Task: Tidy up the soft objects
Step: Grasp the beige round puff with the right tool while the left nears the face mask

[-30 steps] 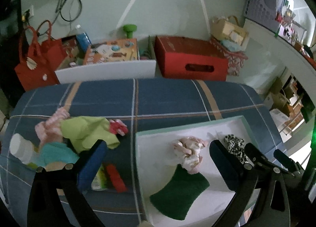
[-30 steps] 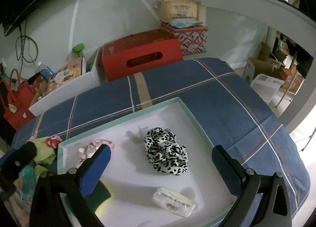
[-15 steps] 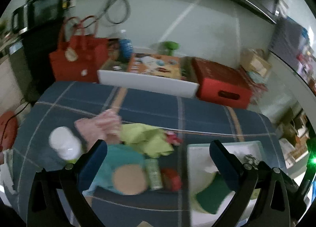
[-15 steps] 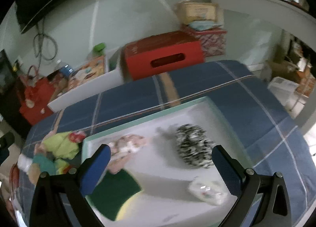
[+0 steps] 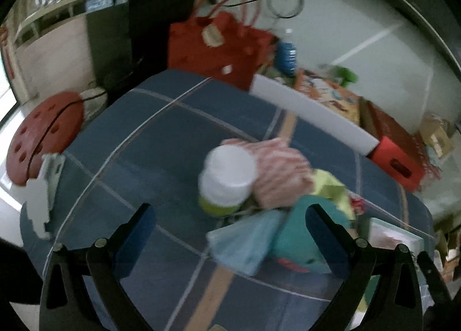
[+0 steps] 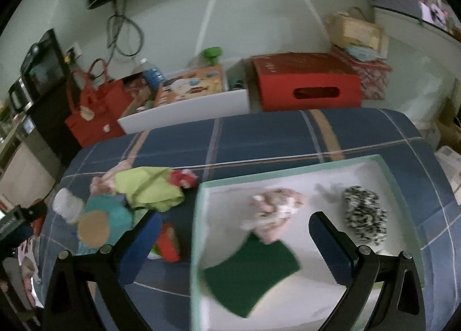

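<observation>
My left gripper (image 5: 230,241) is open and empty above a pile on the blue plaid cloth: a white-capped bottle (image 5: 226,180), a pink striped soft item (image 5: 281,175), a yellow-green cloth (image 5: 331,187), a teal item (image 5: 299,239) and a light blue pack (image 5: 245,241). My right gripper (image 6: 233,247) is open and empty over the left rim of the white tray (image 6: 371,167), which holds a green sponge (image 6: 253,270), a pink scrunchie (image 6: 276,207) and a leopard scrunchie (image 6: 364,214). The pile's yellow-green cloth (image 6: 149,190) lies left of the tray.
Behind the table stand a red bag (image 5: 213,43), a long white box (image 5: 311,112) and a red box (image 6: 306,83). A red stool (image 5: 43,135) is at the left. A small red item (image 6: 168,241) lies between pile and tray.
My left gripper swung left from the tray to the pile and moved closer to the bottle. My right gripper shifted left over the tray's left rim. Both stayed open.
</observation>
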{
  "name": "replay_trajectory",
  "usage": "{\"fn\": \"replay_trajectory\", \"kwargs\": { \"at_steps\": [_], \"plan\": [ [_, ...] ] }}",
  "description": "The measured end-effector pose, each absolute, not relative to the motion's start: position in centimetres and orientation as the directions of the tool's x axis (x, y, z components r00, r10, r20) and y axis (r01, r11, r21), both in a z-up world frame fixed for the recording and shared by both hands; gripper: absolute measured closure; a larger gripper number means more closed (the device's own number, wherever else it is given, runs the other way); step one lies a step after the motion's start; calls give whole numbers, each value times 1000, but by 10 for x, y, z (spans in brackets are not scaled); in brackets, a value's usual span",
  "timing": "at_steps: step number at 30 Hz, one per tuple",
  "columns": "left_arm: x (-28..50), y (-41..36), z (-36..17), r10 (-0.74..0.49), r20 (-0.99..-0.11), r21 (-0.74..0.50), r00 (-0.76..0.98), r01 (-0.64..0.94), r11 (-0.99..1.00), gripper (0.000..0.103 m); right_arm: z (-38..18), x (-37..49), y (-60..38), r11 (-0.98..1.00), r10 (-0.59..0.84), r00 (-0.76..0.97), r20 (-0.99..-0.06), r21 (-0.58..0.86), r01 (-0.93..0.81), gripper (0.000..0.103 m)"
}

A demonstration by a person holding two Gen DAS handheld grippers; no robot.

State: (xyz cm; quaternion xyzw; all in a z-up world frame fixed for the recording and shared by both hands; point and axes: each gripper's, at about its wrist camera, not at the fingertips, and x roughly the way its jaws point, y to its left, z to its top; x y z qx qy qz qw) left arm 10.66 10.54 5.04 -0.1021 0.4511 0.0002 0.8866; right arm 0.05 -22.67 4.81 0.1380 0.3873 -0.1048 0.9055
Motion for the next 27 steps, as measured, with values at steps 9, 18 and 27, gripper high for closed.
{"fn": "replay_trajectory", "kwargs": {
  "at_steps": [9, 18, 27],
  "plan": [
    [99, 128, 33, -96, -827, -197, 554, -125, 972, 0, 51, 16, -149, 982, -9, 671, -741, 121, 146, 0],
    [94, 131, 23, -106, -837, -203, 536, -124, 971, 0, 36, 32, -99, 995, 52, 633, -773, 93, 31, 0],
    [97, 129, 17, -139, -833, -245, 536, -131, 961, 0, 23, 41, -75, 997, 77, 619, -781, 69, -37, 0]
  ]
}}
